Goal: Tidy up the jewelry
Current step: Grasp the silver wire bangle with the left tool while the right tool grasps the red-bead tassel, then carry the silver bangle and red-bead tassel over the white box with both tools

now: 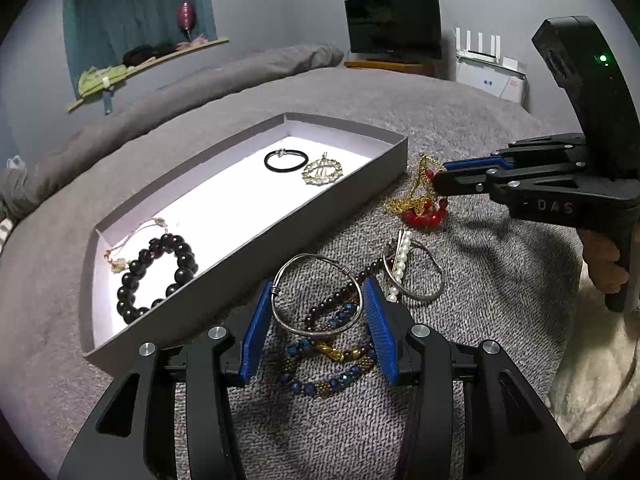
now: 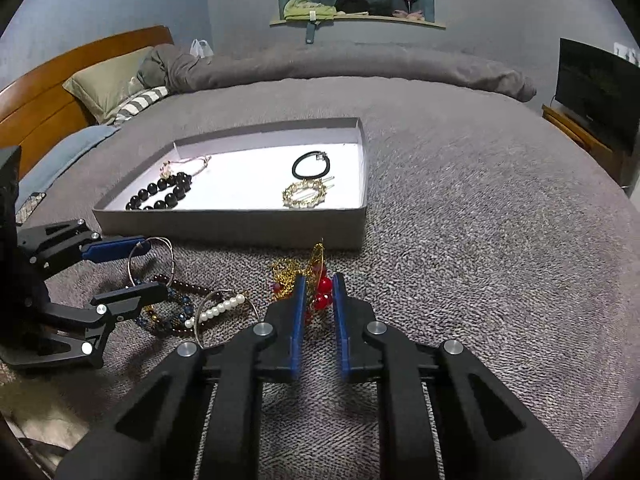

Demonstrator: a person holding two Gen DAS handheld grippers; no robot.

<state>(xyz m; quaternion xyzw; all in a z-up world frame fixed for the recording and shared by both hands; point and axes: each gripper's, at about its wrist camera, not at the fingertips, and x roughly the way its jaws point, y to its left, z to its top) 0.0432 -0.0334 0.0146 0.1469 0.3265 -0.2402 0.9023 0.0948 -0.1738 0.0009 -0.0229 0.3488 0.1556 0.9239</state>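
Note:
A grey tray (image 1: 248, 240) (image 2: 240, 222) on the bed holds a black bead bracelet (image 1: 160, 276) (image 2: 160, 196), a thin cord bracelet (image 1: 132, 244), a black hair tie (image 1: 286, 160) (image 2: 311, 165) and a gold wreath clip (image 1: 322, 170) (image 2: 305, 196). My left gripper (image 1: 318, 292) (image 2: 120, 272) is open around a silver bangle (image 1: 316, 296) (image 2: 150, 264) lying over blue and dark red bead bracelets (image 1: 328, 360). My right gripper (image 2: 320, 288) (image 1: 436, 178) is narrowly open around a gold chain with red beads (image 2: 320, 292) (image 1: 424, 208).
A second silver bangle (image 1: 416, 276) (image 2: 224, 312) with a pearl clip (image 1: 400, 264) (image 2: 218, 310) lies between the two piles. The grey blanket (image 2: 480, 220) covers the bed. A TV (image 1: 394, 24) and pillows (image 2: 104, 84) stand beyond.

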